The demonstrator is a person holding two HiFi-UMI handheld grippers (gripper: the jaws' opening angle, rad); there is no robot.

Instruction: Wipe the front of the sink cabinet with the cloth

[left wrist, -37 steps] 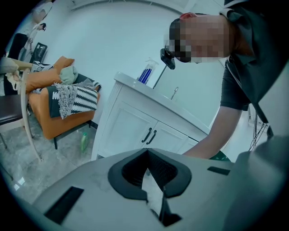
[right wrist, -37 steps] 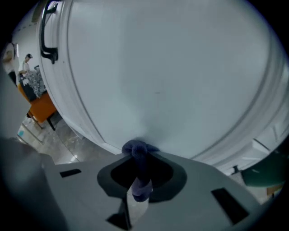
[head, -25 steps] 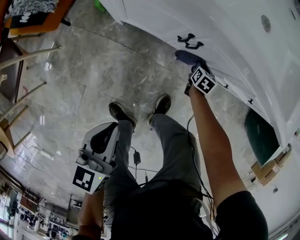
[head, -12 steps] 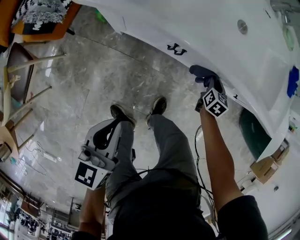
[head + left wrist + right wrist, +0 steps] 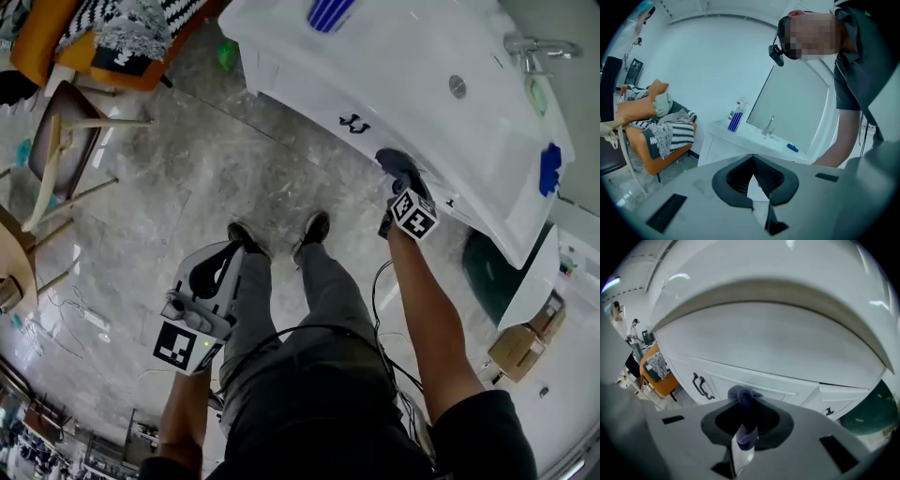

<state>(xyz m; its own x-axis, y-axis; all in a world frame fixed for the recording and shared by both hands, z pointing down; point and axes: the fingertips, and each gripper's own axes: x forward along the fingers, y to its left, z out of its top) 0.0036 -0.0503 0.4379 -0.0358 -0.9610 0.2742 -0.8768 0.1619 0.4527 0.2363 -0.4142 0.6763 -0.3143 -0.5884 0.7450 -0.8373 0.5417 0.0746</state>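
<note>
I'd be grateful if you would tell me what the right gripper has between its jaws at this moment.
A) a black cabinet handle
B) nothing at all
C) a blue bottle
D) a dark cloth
D: in the right gripper view the right gripper is shut on a bunched dark cloth, which sticks out past the jaws toward the white cabinet front.

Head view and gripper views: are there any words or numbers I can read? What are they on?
None can be read.
Cubes on the left gripper and right gripper: black-and-white square markers only, no letters.
Bottle on the sink counter: label too blurred.
Cloth: plain.
</note>
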